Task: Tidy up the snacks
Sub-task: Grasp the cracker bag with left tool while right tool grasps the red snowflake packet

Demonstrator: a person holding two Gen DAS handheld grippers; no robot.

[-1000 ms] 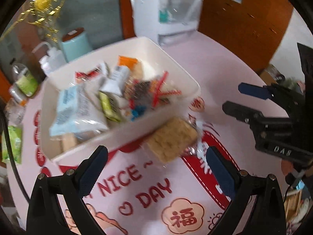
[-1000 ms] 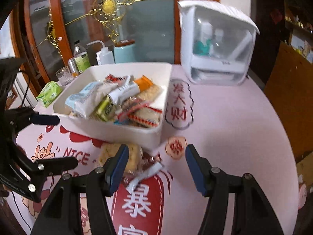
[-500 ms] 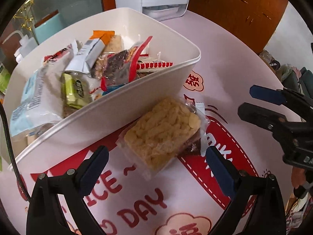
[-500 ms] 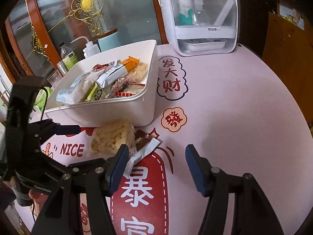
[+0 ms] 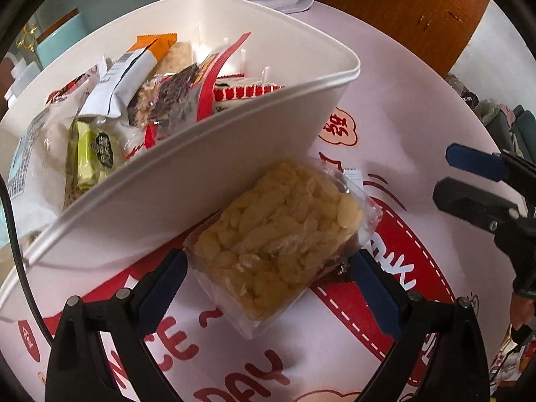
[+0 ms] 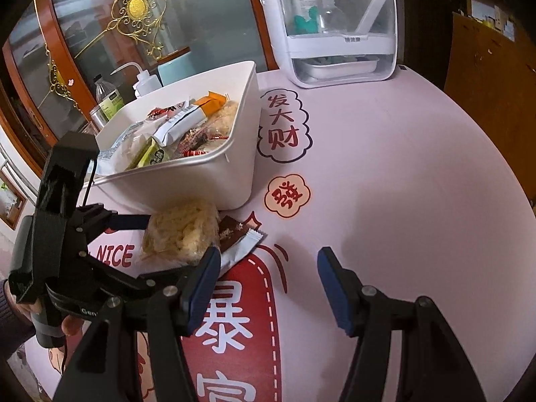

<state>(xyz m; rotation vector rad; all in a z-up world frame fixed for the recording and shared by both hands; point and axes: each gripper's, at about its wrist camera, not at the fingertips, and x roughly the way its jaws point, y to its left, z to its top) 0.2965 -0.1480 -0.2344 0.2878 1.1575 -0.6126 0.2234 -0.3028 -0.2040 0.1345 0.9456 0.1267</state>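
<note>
Left gripper (image 5: 268, 268): we hold it steeply down over the table, jaws wide apart; the puffed snack pack lies between its blue pads, which stand just beside the pack's two ends without clearly pressing on it.
Right gripper (image 6: 268, 284): we keep its jaws spread wide, with nothing between them but the tablecloth; its left pad stands in front of the wrapper's white end.
Puffed snack pack (image 5: 278, 238): a clear bag of pale yellow pieces, flat on the tablecloth, its far edge against the near wall of the white bin.
Small wrapper (image 6: 239, 239): a brown and white packet lying on the cloth just beside the snack pack, partly tucked under it in the left view.
White bin (image 5: 207, 181): it stands on the table, filled with mixed snack packets, among them an orange and white one (image 5: 134, 67), a green one (image 5: 93, 154) and a red-edged one (image 5: 214, 80).
Tablecloth (image 6: 385, 174): pink, printed with red panels, Chinese characters and "NICE DAY".
White box with clear lid (image 6: 335, 26): at the far side of the table, well apart from the bin.
Bottles (image 6: 110, 100): behind the bin, near the glass door.
</note>
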